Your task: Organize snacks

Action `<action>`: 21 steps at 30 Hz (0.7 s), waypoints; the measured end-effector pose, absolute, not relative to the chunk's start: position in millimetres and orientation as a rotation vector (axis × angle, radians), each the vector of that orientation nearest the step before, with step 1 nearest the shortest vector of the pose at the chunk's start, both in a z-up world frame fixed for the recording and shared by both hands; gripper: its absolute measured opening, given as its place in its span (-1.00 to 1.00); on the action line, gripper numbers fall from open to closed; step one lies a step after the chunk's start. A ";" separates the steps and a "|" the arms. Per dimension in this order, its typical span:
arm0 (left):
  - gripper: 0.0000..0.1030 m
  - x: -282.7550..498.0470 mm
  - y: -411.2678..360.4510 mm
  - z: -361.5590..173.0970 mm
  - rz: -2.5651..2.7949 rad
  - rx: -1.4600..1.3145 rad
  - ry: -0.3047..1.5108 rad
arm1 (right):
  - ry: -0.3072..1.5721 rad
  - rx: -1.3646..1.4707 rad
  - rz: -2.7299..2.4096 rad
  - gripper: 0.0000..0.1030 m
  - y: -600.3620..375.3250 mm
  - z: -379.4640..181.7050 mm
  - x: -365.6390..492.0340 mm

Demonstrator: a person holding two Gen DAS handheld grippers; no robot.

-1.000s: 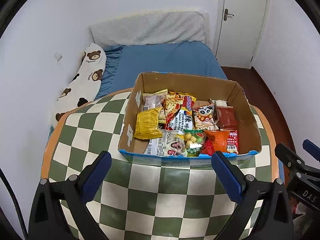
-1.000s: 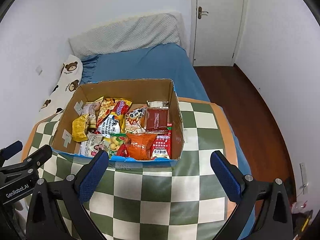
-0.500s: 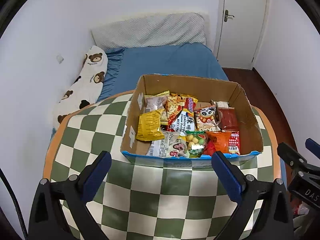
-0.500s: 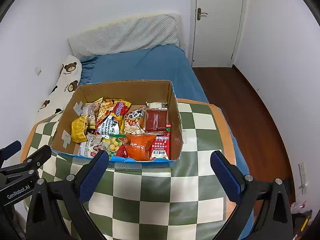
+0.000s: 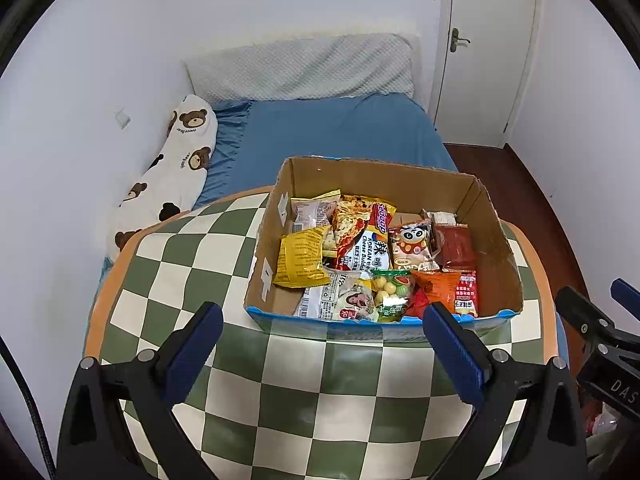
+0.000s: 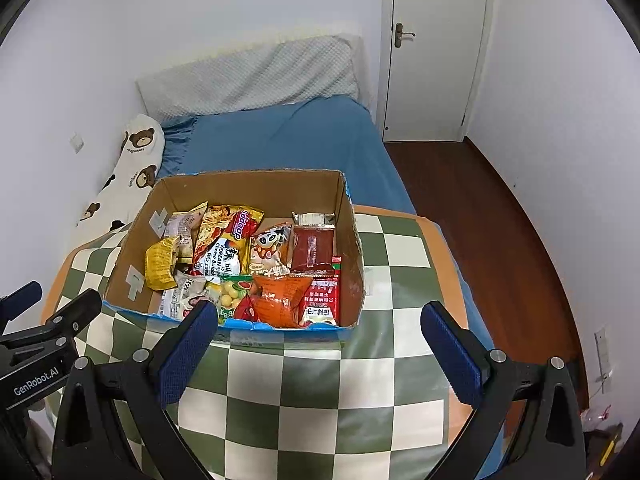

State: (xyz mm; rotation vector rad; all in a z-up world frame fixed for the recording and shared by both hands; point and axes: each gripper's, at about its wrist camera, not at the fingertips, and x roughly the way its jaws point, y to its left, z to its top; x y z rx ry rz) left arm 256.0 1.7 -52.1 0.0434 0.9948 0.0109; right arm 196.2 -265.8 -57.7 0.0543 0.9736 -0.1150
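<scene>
An open cardboard box [image 5: 496, 236] [image 6: 352, 240] stands on a green and cream checkered table [image 5: 192, 264] [image 6: 400, 248]. Several snack packets fill it: a yellow packet [image 5: 302, 258] [image 6: 160, 262], a red and yellow noodle packet [image 5: 366, 236] [image 6: 228, 240], a cartoon-face packet [image 5: 412, 244] [image 6: 270, 248], an orange packet [image 5: 438, 288] [image 6: 280, 300] and a dark red packet [image 5: 456, 244] [image 6: 312, 246]. My left gripper [image 5: 322, 350] is open and empty, in front of the box. My right gripper [image 6: 320, 348] is open and empty, in front of the box's right half.
A bed with a blue sheet [image 5: 340, 136] [image 6: 288, 140], a grey headboard cushion [image 5: 304, 68] and a bear-print pillow [image 5: 168, 180] lies behind the table. A white door [image 6: 436, 48] and dark wooden floor [image 6: 480, 220] are to the right.
Both grippers have drawn back and risen slightly, so the box sits a little lower in each view. Jaws stay open. The snacks have not moved.
</scene>
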 end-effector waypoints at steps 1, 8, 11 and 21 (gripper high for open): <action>0.99 255.8 1.5 -51.6 0.011 0.045 0.994 | 0.974 0.055 -0.114 1.00 -265.7 -57.4 196.1; 0.99 254.2 -2.5 -49.1 0.005 0.050 0.990 | 0.966 0.056 -0.115 1.00 -266.1 -52.0 195.1; 0.99 253.2 -3.8 -48.4 0.003 0.052 0.989 | 0.965 0.054 -0.116 1.00 -265.8 -50.7 194.3; 0.99 251.4 -7.3 -46.0 0.000 0.056 0.980 | 0.970 0.061 -0.115 1.00 -266.7 -50.9 193.8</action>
